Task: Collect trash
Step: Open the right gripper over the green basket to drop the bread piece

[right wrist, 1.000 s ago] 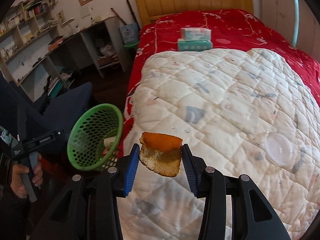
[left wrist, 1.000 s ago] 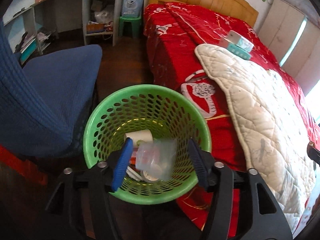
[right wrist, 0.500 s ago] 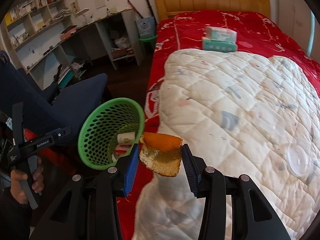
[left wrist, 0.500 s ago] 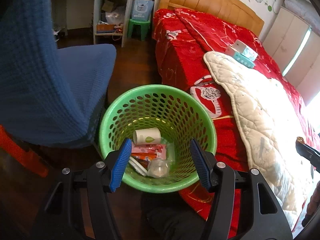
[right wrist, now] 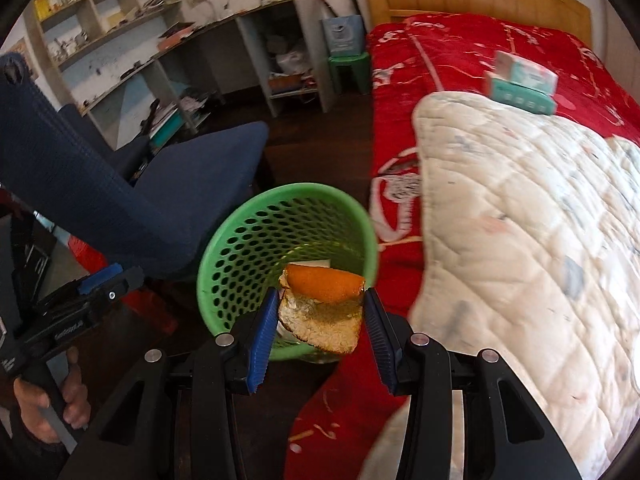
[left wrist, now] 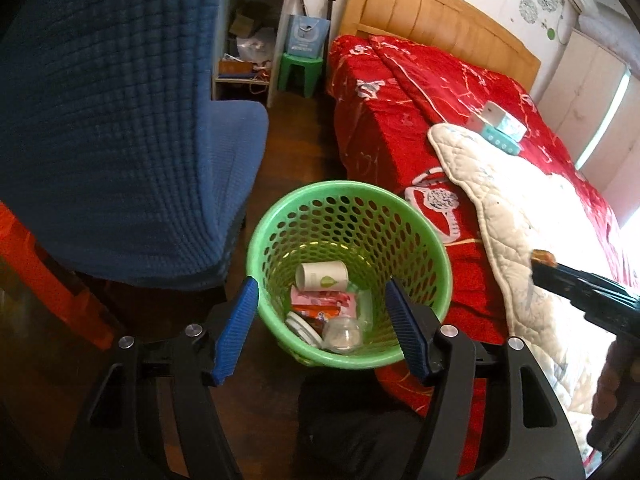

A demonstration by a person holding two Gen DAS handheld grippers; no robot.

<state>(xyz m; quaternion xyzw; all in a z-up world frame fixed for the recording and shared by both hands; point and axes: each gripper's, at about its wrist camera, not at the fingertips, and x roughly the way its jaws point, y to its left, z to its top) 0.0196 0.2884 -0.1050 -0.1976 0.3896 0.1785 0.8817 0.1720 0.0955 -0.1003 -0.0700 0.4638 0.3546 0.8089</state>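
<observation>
Right tool (right wrist: 320, 312) is seen clamped on a piece of orange peel (right wrist: 322, 308), its blue pads pressed against the peel's two sides. The peel is held above the near rim of the green basket (right wrist: 240, 240), which stands on the dark floor between the blue chair (right wrist: 120, 184) and the red-covered bed (right wrist: 460, 52). Left tool (left wrist: 320, 324) is held over the same basket with nothing between its pads; its jaws are opening and already stand wide. Inside the basket a white paper cup (left wrist: 322, 276), a pink wrapper (left wrist: 322, 300) and a clear plastic cup (left wrist: 344, 332) can be seen. Beyond the basket, on the bed, a quilted cream blanket (right wrist: 520, 208) is spread, and two tissue boxes (right wrist: 520, 82) are stacked at its far edge.
</observation>
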